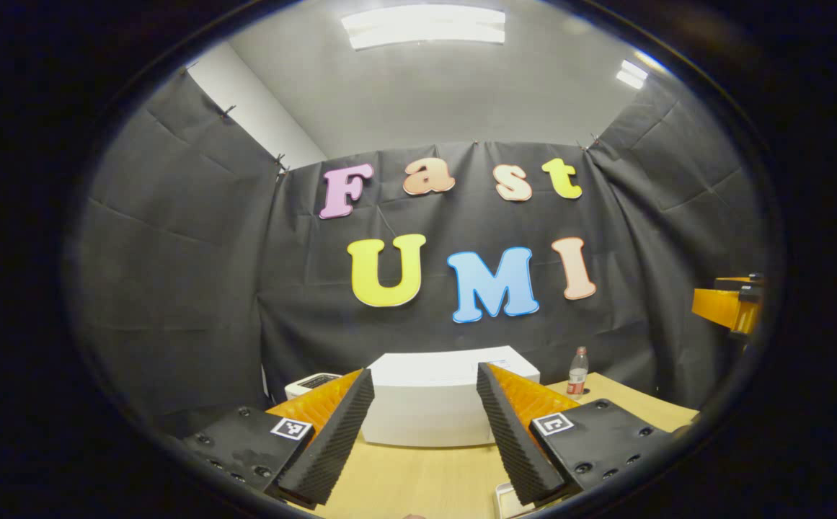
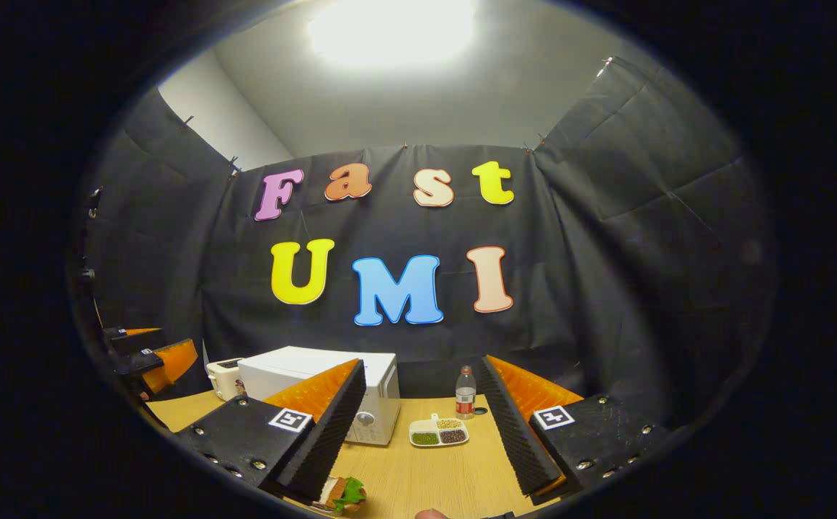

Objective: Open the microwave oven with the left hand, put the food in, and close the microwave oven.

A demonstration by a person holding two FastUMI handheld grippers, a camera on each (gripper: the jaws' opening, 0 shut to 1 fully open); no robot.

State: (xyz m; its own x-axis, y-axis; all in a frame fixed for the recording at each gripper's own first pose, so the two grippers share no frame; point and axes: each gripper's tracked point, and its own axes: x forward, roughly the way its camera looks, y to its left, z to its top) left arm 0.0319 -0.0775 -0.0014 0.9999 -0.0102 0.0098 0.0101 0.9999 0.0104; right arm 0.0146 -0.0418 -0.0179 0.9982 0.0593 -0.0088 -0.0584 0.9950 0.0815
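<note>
Grippers spread wide, left [image 1: 424, 432] facing boxy white microwave oven [image 1: 438, 404], right [image 2: 422, 432] above soft, crumbly sandwich [image 2: 344, 494]: door stiff, best pulled at its edge.

This is a recording booth dressed as a small kitchen corner, not a real home. Black cloth [image 2: 605, 238] hangs on clips as walls on three sides, creased and draped, with a plain white ceiling and a strip light [image 1: 424, 26] above. A wooden worktop [image 2: 425, 468] carries kitchen things: a white microwave [image 2: 317, 389], a white toaster [image 2: 222, 377] beside it, a small bottle [image 2: 466, 391], a divided dish [image 2: 438, 432] of beans and grains, and a sandwich [image 2: 344, 494] near the front edge.
</note>
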